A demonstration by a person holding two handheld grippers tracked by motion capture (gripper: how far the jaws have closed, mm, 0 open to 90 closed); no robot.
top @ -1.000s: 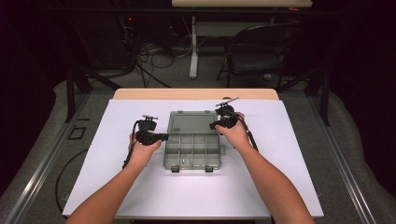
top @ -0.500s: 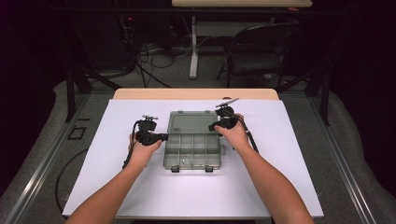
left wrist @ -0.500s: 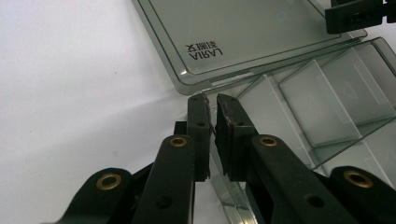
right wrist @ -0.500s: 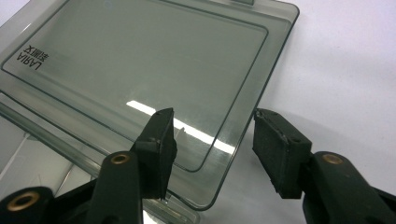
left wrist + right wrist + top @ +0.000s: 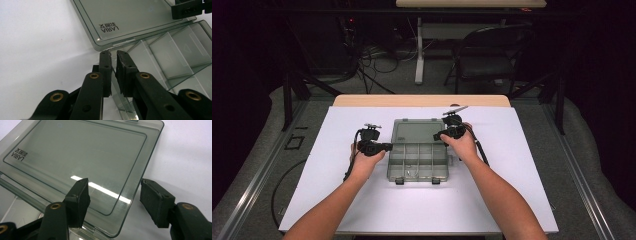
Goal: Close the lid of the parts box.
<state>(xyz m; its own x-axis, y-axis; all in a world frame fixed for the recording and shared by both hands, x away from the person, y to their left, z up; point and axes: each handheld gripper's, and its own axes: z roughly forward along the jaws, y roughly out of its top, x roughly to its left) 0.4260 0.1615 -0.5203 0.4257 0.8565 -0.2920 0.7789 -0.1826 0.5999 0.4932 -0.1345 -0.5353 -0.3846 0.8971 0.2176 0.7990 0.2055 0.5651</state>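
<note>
A clear grey compartment box (image 5: 417,161) lies open in the middle of the white table, its lid (image 5: 419,131) flat behind it. My left gripper (image 5: 387,146) sits at the box's left side. In the left gripper view my left gripper (image 5: 113,53) is shut on the thin left wall of the box (image 5: 175,52), beside the lid (image 5: 132,15). My right gripper (image 5: 438,135) is at the lid's right end. In the right gripper view my right gripper (image 5: 115,186) is open; its jaws have just been opening and straddle the edge of the lid (image 5: 82,152) without pressing on it.
The white sheet (image 5: 512,165) covers the table out to a wooden strip (image 5: 422,100) at the far edge. Two black latches (image 5: 399,181) sit on the box's near side. A folding chair (image 5: 492,55) and floor cables stand beyond the table.
</note>
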